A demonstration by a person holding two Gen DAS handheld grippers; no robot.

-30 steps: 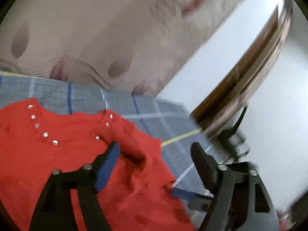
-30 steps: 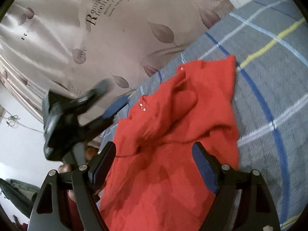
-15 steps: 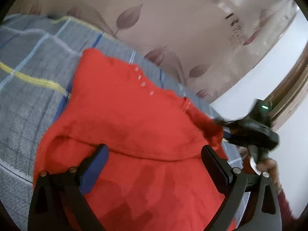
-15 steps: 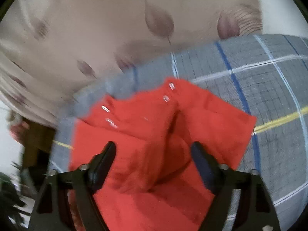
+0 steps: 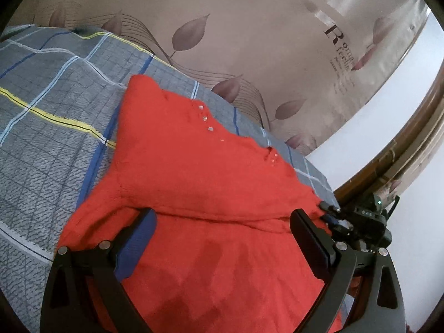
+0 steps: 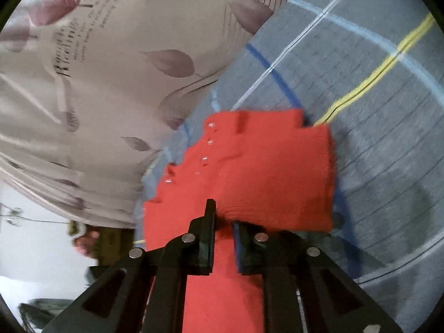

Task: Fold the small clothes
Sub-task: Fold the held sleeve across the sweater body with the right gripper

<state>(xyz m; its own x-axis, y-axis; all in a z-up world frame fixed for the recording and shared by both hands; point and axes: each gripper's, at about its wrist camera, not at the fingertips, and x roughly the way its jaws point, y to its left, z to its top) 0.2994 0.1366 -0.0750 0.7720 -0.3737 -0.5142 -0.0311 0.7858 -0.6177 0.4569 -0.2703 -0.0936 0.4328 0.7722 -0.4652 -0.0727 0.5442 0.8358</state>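
Your red knitted top w/ small clear studs along the neckline lies on the grey plaid bedspread w/ blue, white and yellow lines, near the bed edge by the beige leaf-print curtain. Part of it is already doubled over: the left wrist view shows a fold ridge running across the cloth just ahead of the jaws, and the right wrist view shows a squared, layered block of fabric.

Your left gripper hangs over the lower half of the top w/ jaws spread wide. Red cloth shows between the fingers, but the pads don't look to press on it, so it holds nothing. Prob. parked there to catch or pin the near layer while the other side gets worked.

Your right gripper is nearly closed, jaws just starting to part. A bunch of red knit sits in the narrow gap at the tips and puckers toward them, so it looks to be pinching the edge of the folded section. The frame is blurred, so how firm the grip is can't be told. That pinch at the edge makes sense: it lets you drag or lay the flap w/o disturbing the rest.

Judgement: fold is partway, flap placement in hand.
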